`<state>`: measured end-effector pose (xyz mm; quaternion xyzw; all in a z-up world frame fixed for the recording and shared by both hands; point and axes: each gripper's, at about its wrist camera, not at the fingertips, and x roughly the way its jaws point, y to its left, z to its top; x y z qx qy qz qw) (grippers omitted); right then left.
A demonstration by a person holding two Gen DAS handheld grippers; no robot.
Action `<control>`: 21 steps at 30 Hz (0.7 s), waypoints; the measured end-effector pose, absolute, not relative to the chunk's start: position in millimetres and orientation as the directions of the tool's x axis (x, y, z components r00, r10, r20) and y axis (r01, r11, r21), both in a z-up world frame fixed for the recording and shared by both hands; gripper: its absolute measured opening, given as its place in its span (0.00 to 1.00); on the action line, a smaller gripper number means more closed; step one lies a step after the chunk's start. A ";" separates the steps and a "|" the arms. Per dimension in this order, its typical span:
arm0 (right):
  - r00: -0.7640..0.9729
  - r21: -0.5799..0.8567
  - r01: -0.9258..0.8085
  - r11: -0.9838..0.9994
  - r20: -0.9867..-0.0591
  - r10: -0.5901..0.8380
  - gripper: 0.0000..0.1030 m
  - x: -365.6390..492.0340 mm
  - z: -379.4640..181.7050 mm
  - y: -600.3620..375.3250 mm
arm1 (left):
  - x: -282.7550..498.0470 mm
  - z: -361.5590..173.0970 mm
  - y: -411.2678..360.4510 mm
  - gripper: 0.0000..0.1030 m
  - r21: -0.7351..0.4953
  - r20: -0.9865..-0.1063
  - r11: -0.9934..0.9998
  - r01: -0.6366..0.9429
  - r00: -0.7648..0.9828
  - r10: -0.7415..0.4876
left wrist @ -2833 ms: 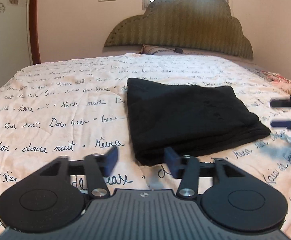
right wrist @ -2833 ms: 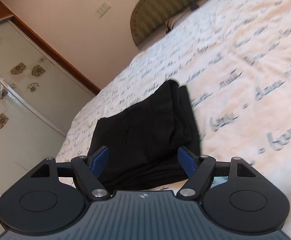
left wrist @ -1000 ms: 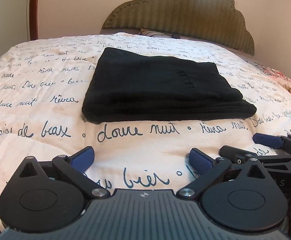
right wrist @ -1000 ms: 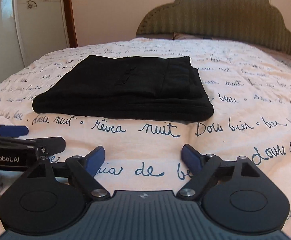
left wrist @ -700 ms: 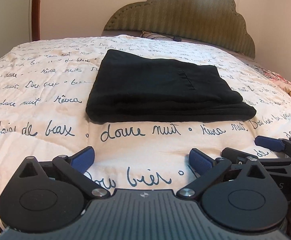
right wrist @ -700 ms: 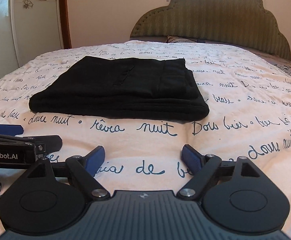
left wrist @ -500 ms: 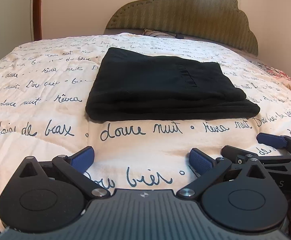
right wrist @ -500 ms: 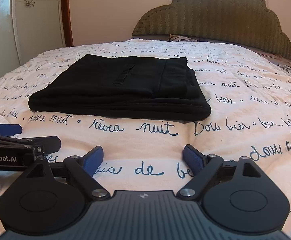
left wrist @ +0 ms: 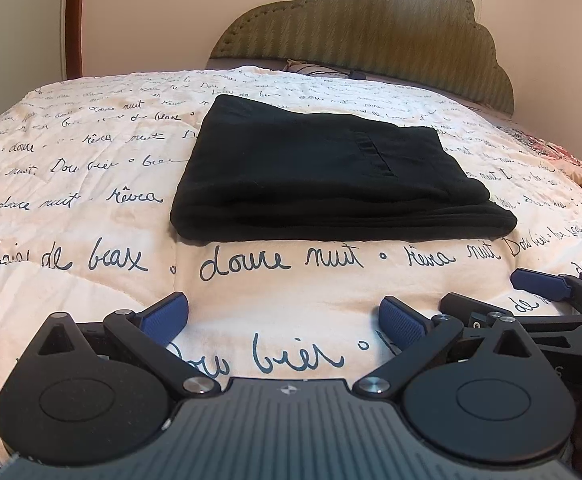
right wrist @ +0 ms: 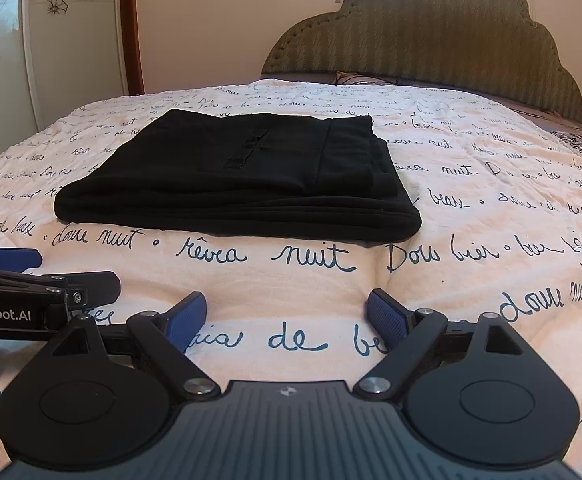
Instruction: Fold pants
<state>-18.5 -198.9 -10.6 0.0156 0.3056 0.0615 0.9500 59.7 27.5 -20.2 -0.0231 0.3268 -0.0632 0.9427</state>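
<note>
The black pants (left wrist: 331, 172) lie folded into a flat rectangle in the middle of a cream bedspread (left wrist: 91, 216) printed with dark cursive script, well ahead of both tools, with an olive scalloped headboard (left wrist: 371, 36) and pale walls behind. The left gripper (left wrist: 283, 318) and right gripper (right wrist: 286, 316) hover side by side over bare quilt, jaws spread wide and empty. Only the right wrist view shows the flowered wardrobe panels (right wrist: 51, 8) clearly, while the left wrist view catches a patterned cloth (left wrist: 571, 160) at the bed's right edge.

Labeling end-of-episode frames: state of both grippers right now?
Left gripper: jaws open, holding nothing, short of the folded black pants.
Right gripper: jaws open, holding nothing, over the bedspread.
</note>
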 end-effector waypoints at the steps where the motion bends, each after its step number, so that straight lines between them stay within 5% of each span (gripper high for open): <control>1: 0.806 0.067 -0.107 0.992 -0.579 0.126 0.86 -18.4 -10.6 -199.0 | 59.7 -20.1 27.7 1.00 -0.087 -0.612 0.991 0.104 0.779 -0.136; 21: 0.808 0.074 -0.107 0.991 -0.575 0.130 0.86 -18.8 -10.4 -199.2 | 58.8 -20.5 27.2 1.00 -0.078 -0.613 0.991 0.105 0.779 -0.130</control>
